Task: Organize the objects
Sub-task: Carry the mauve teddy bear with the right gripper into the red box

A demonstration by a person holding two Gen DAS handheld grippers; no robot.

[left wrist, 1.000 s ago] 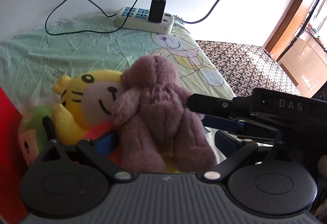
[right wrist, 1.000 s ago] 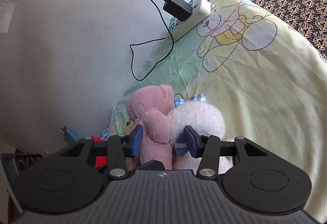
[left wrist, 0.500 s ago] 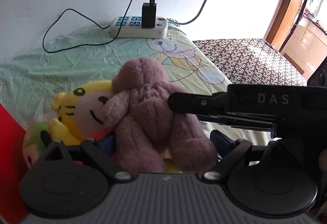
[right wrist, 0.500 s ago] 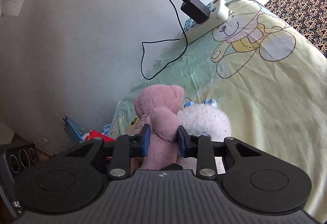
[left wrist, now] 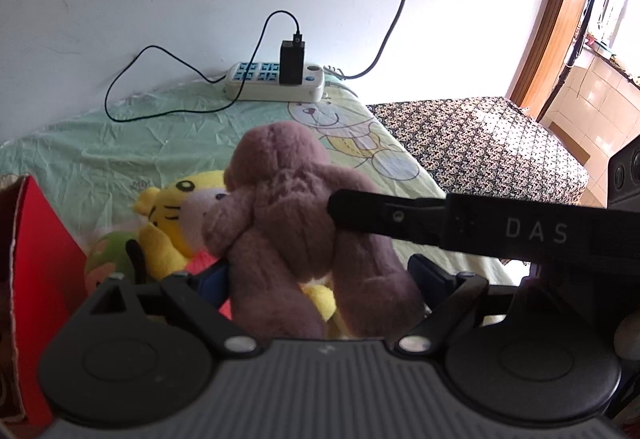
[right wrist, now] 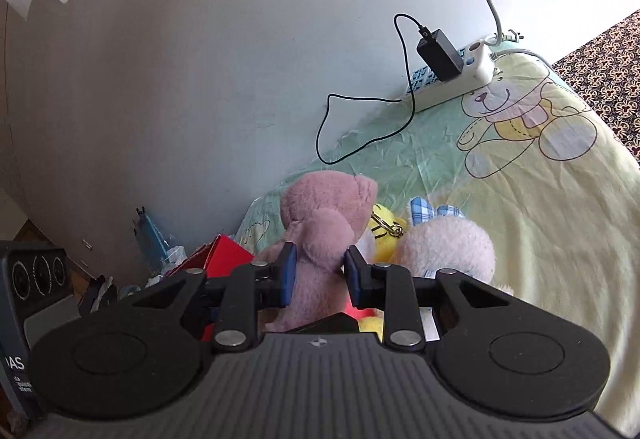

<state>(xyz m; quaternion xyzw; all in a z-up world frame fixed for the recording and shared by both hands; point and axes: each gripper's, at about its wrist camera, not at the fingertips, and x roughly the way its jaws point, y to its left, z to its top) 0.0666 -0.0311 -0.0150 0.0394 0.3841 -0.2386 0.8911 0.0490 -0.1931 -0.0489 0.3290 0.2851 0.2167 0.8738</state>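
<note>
Left wrist, "DAS" on right gripper, possibly clamping pink bear

The soft pink plush bear fills the gap between the right gripper pads. Just beside it sit a fluffy white plush bunny and a yellow plush tiger, so that side is crowded. A red cardboard box blocks the far left. Behind the toys, the green cartoon bedsheet lies open up to the white power strip and its thin black cord by the wall.
</note>
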